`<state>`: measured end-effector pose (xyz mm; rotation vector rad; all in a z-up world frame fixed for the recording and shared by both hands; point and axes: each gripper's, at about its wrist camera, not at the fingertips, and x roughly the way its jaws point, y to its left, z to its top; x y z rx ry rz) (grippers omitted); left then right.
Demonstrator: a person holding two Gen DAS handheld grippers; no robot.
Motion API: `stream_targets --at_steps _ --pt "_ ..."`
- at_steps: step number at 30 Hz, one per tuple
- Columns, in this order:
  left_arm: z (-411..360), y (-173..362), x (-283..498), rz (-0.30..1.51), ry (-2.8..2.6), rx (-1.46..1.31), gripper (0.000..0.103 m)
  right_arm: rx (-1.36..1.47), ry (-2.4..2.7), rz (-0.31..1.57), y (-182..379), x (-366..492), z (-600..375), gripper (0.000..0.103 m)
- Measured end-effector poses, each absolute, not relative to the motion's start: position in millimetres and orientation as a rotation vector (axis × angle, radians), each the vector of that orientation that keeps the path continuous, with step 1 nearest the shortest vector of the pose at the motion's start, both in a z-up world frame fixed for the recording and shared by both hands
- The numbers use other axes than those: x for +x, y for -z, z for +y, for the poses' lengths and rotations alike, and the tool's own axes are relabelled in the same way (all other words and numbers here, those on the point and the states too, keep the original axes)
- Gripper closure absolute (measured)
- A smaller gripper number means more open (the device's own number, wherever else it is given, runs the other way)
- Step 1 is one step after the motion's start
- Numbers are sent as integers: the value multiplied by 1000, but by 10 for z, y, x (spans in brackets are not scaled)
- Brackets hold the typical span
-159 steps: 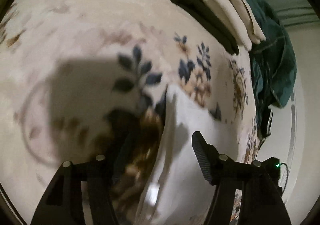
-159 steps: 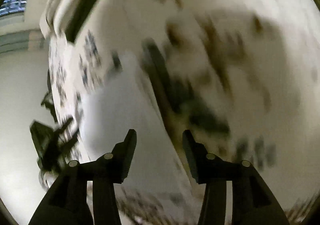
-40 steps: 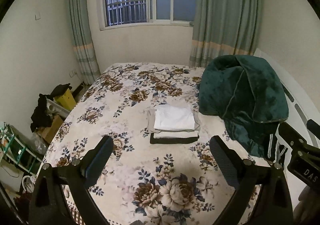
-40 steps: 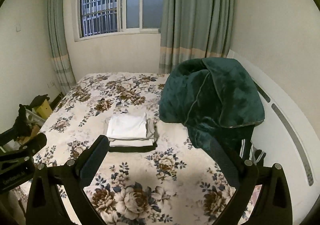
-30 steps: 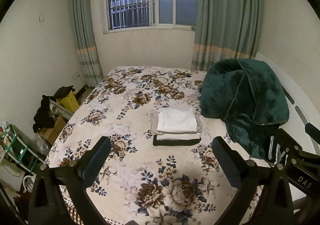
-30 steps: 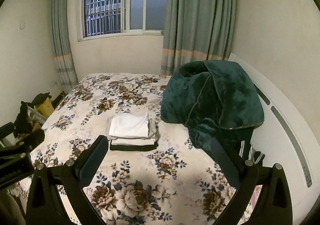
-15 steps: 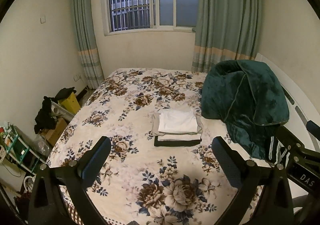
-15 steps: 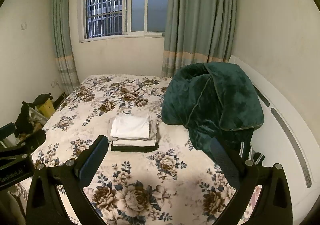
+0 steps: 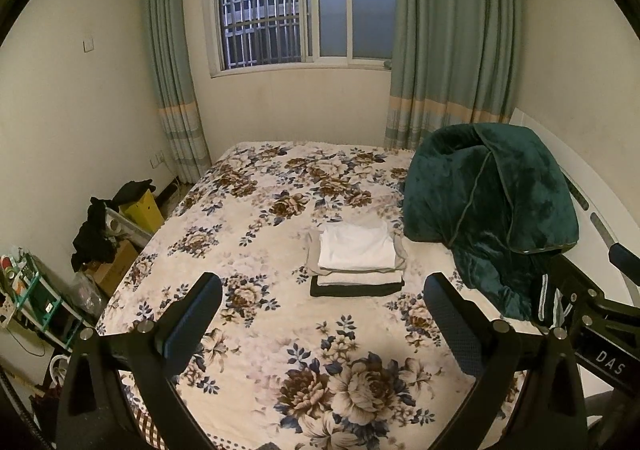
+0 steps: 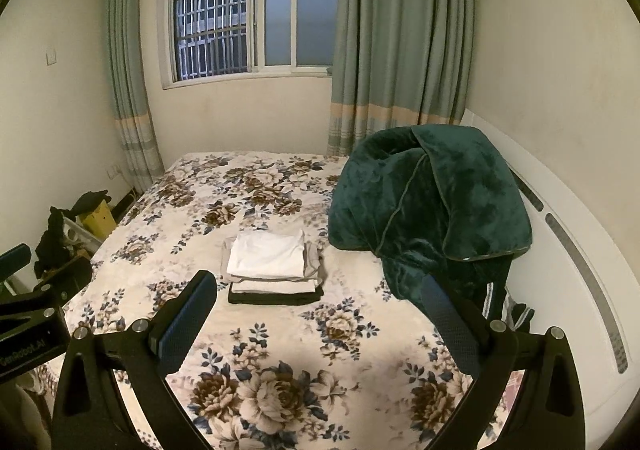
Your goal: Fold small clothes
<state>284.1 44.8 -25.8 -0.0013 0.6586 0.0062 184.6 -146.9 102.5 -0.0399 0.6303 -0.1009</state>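
A stack of folded clothes (image 9: 357, 258), white pieces on a black one, lies on the floral bedspread (image 9: 280, 210) in the middle of the bed; it also shows in the right wrist view (image 10: 272, 268). My left gripper (image 9: 322, 302) is open and empty, held well back from the bed's near end. My right gripper (image 10: 320, 300) is open and empty too, beside the left one. Each gripper's body shows at the edge of the other's view.
A dark green blanket (image 9: 488, 206) is heaped at the bed's right side against the white headboard (image 10: 568, 250). Boxes and dark clothes (image 9: 104, 230) and a shelf (image 9: 28, 302) stand on the floor at left. A curtained window (image 9: 304, 2) is behind the bed.
Since 5.3 s ago both grippers have pulled away from a white garment on the bed and opened wide. Over the last second the views barely shift; the stack has not moved.
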Motion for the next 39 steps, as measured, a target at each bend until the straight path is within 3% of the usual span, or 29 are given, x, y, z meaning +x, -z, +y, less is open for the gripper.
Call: stream_targets --at_steps 39 --pt "464 159 2777 648 -15 -3 0 -14 105 616 -986 1653 -1320 0"
